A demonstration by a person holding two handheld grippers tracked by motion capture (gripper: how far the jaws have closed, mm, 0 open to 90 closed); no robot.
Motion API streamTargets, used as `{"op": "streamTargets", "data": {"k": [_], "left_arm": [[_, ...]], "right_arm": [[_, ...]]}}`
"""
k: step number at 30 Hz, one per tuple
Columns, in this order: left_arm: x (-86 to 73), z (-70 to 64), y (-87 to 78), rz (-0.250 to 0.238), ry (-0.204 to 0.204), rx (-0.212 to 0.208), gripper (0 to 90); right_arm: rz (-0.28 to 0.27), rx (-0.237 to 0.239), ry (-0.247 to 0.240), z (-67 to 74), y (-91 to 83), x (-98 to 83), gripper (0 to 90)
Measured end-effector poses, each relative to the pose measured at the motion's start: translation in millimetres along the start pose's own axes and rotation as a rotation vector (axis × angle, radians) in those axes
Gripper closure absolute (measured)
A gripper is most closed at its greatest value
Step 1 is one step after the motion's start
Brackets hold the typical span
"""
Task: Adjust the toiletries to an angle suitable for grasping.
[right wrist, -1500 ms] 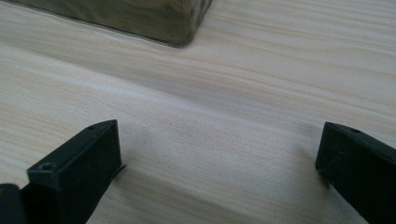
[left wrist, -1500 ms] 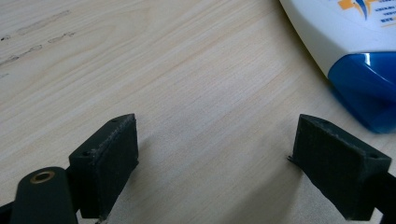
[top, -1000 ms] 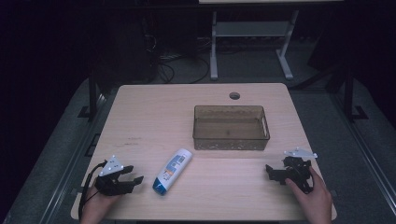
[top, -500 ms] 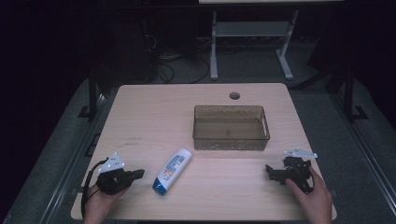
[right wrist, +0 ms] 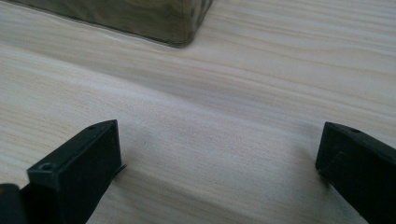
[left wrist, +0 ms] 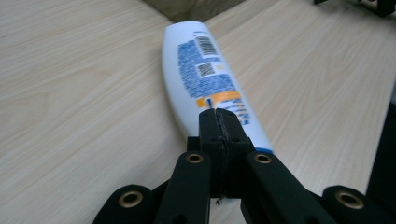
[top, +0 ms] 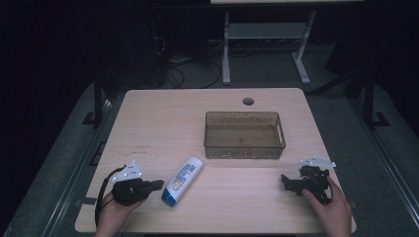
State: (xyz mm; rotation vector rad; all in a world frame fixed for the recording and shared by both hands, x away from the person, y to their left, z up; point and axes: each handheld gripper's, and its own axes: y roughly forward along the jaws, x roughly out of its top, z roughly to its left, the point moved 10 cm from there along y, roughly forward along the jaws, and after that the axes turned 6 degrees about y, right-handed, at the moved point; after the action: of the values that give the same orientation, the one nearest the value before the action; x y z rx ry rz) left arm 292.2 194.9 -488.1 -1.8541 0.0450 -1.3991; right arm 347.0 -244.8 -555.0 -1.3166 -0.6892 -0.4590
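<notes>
While I sat at the near edge of the wooden counter (top: pixel 163 123), I held one gripper in each hand. My left gripper (top: pixel 157 185) rested on the counter at the front left, and its fingers (left wrist: pixel 219 135) were pressed fully together with nothing between them. Their tips pointed at the white bottle (top: pixel 183 180) and stood just beside its lower end; from the left gripper view I could not tell whether they touched it. The bottle lay flat on its side, a little tilted, with its blue cap end toward me and its other end toward the brown box (top: pixel 244 135). In the left gripper view the bottle (left wrist: pixel 205 79) showed a blue and orange label with a barcode.

My right gripper (top: pixel 288 181) was at the front right of the counter, held by my right hand (top: pixel 330 207), well apart from the bottle. Its fingers (right wrist: pixel 79 168) were spread wide and held nothing; bare wood was between them. One corner of the box (right wrist: pixel 140 16) was visible ahead of them. The box was translucent and stood on the counter behind both grippers, near the round hole (top: pixel 248 101) in the counter top.
</notes>
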Motion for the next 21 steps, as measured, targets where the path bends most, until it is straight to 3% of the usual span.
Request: {"op": "streamTargets", "data": {"k": [13, 21], "left_arm": [[11.2, -22.2, 14.1, -0.006, 0.028, -0.067, 89.5], [9.7, -42.5, 32.7, 0.031, 0.063, -0.118, 89.5]], "right_arm": [[0.000, 0.000, 0.000, -0.1, 0.0, 0.0, 0.0], [0.000, 0.000, 0.001, 0.1, 0.0, 0.0, 0.0]]}}
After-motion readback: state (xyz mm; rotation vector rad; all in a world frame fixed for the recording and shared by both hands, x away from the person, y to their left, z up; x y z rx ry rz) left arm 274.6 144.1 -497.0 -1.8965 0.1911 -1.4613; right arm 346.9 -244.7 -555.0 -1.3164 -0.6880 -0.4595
